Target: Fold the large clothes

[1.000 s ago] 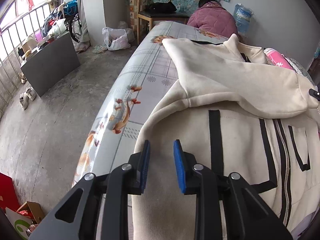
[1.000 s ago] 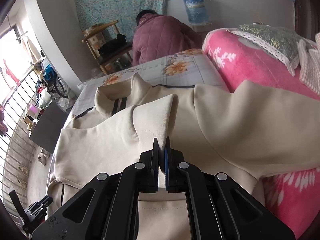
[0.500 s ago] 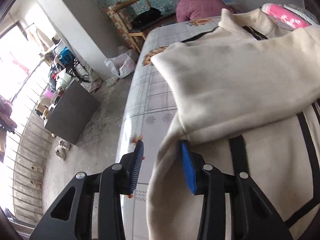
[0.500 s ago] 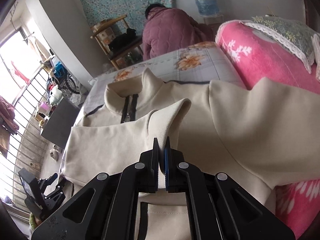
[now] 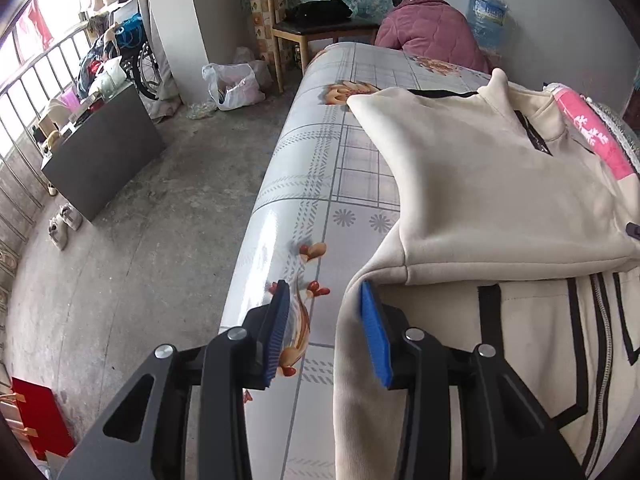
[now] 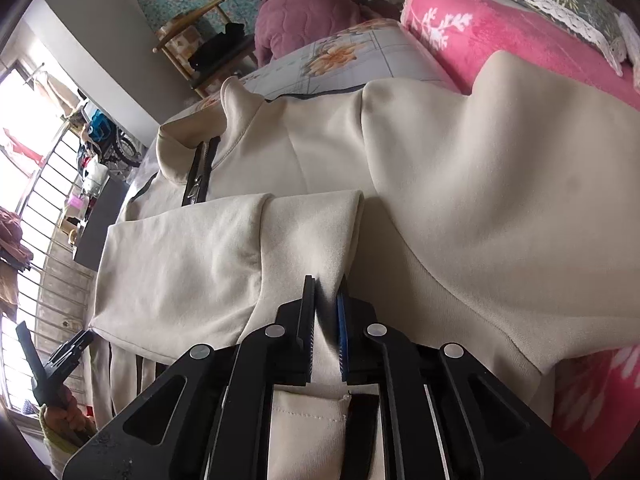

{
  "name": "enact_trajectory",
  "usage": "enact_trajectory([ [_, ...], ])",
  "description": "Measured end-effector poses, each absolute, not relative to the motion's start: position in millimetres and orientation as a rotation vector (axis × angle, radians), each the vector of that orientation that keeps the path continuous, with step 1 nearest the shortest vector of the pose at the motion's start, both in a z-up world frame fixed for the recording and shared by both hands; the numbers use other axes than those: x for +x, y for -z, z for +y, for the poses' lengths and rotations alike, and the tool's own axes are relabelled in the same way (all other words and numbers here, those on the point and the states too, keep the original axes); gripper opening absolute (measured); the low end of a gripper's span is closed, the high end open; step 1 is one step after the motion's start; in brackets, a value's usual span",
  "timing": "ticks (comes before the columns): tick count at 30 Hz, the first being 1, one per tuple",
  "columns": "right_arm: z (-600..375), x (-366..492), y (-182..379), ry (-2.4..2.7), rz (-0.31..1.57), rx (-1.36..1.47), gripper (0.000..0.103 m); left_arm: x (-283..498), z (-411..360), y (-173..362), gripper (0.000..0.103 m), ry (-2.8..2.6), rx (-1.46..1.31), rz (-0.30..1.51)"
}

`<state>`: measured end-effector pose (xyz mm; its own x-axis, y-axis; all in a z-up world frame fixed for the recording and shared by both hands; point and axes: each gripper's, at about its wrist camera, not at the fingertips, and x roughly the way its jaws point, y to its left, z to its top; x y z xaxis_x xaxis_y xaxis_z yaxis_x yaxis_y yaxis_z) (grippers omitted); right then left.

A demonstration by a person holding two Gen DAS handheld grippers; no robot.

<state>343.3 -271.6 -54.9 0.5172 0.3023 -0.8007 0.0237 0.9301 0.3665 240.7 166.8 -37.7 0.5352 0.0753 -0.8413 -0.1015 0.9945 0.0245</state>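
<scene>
- As the second sleeve (image 6: 280, 240) settles across the chest of the cream zip jacket (image 5: 500, 184), the sleeve-folding step looks nearly complete; the garment lies spread on the patterned bed cover (image 5: 320, 184), its far side riding up against a pink blanket (image 6: 460, 28).
- Right gripper (image 6: 325, 320): jaws opening, a narrow gap showing between the pads, with the sleeve's cuff end lying between them and no longer clearly pinched. The folded cuff runs straight ahead of the fingertips; the collar and zip lie beyond and to the left.
- Left gripper (image 5: 326, 332): jaws partly apart and empty. The jacket's side edge sits just against the right-hand blue pad (image 5: 374, 336); bare bed cover shows between and ahead of the fingers. The other sleeve, already laid across the body, lies ahead and to the right.
- Next move, by judgement: let the cuff drop clear, then take hold of the hem or shoulders, which lie nearer than the fingertips and out of view, to fold the body in half. The thick fabric may spring back if released unevenly.
- A person in a purple quilted coat (image 5: 432, 36) crouches at the far end of the bed.
</scene>
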Motion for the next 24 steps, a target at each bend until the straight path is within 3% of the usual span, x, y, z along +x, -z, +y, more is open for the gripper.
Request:
enact_trajectory([
  [2, -271, 347, 51, -0.194, 1.017, 0.354, 0.028, 233, 171, 28, 0.036, -0.078, -0.070, 0.986],
  [4, -272, 352, 50, -0.199, 1.019, 0.357, 0.036, 226, 175, 17, 0.036, -0.042, -0.110, 0.955],
  [6, -273, 359, 56, -0.188, 1.041, 0.357, 0.034, 224, 173, 8, 0.036, -0.020, -0.137, 0.924],
  [8, -271, 365, 62, -0.177, 1.061, 0.350, 0.005, 228, 167, 0, 0.036, -0.001, -0.142, 0.896],
  [10, -265, 366, 52, -0.180, 1.025, 0.314, 0.004, 235, 158, -3, 0.036, 0.007, -0.127, 0.891],
  [16, -244, 364, 24, -0.129, 0.866, 0.121, 0.005, 249, 129, 10, 0.035, -0.021, -0.035, 0.914],
  [20, -256, 373, 58, -0.046, 0.983, 0.086, 0.016, 243, 116, 11, 0.035, 0.003, -0.044, 0.928],
  [24, -251, 350, 38, -0.019, 0.884, 0.037, 0.026, 243, 93, 7, 0.035, -0.022, 0.015, 0.959],
])
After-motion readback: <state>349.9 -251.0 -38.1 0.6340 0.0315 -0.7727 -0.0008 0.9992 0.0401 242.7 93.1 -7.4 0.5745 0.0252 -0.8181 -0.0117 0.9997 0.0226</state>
